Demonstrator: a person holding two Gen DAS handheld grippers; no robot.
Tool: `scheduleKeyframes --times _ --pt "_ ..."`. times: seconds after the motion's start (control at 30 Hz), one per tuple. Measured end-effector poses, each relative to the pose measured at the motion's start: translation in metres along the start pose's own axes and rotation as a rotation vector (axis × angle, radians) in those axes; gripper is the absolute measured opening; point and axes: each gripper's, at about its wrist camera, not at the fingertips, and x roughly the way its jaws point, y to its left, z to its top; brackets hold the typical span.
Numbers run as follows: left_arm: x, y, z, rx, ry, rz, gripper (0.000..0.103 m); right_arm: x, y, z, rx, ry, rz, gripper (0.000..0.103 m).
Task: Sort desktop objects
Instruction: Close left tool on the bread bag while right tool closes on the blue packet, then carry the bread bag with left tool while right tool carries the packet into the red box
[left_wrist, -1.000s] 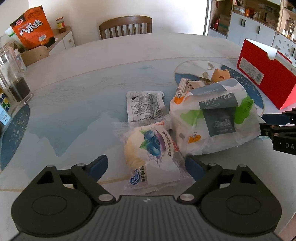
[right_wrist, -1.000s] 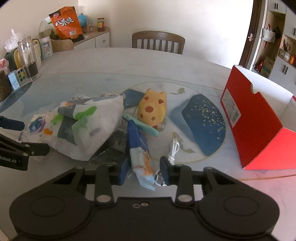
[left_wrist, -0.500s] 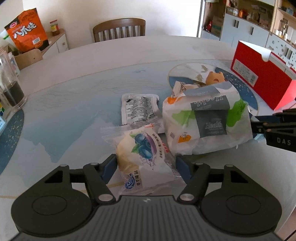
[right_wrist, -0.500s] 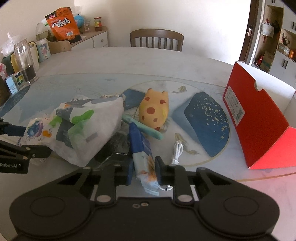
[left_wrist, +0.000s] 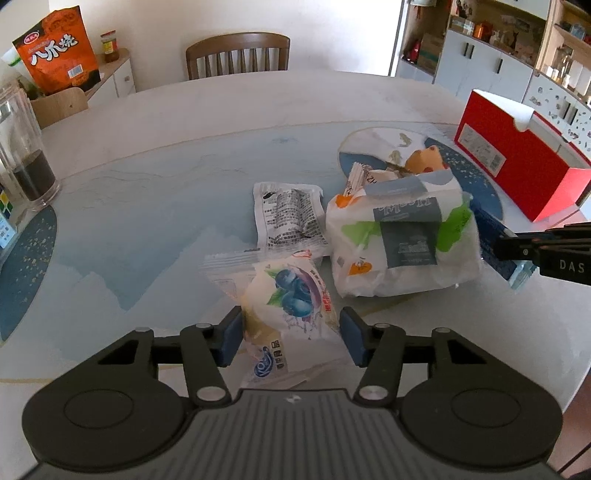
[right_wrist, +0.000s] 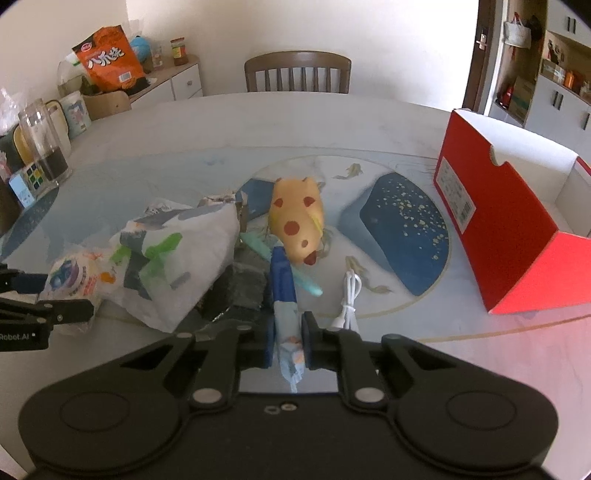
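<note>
Left wrist view showed my left gripper (left_wrist: 291, 338) closing around the blueberry bun packet (left_wrist: 286, 308) on the table (left_wrist: 155, 192). My right gripper (right_wrist: 286, 345) already pinched the blue packet (right_wrist: 285, 295). Next, I judged, both needed lifting toward the red box (right_wrist: 506, 236).

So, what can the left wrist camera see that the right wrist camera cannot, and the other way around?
Only the left wrist view shows the black-and-white printed packet lying flat, and the left gripper closing around the blueberry bun packet. Only the right wrist view shows the white cable, the teal stick, and the right gripper shut on the blue packet. Both show the big white bag, the yellow spotted toy, the red box and the chair.
</note>
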Motion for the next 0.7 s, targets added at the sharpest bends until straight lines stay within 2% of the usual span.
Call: scheduleKeyframes --times 0.47,0.7 --pt "-0.044 0.002 0.013 0.012 -0.058 -0.061 0.054 -0.042 -0.003 0.005 0.099 -0.049 -0.013 0.013" --pt "-0.063 -0.013 0.029 0.027 -0.085 -0.086 0.054 -0.068 -0.009 0.010 0.130 -0.082 -0.001 0.013"
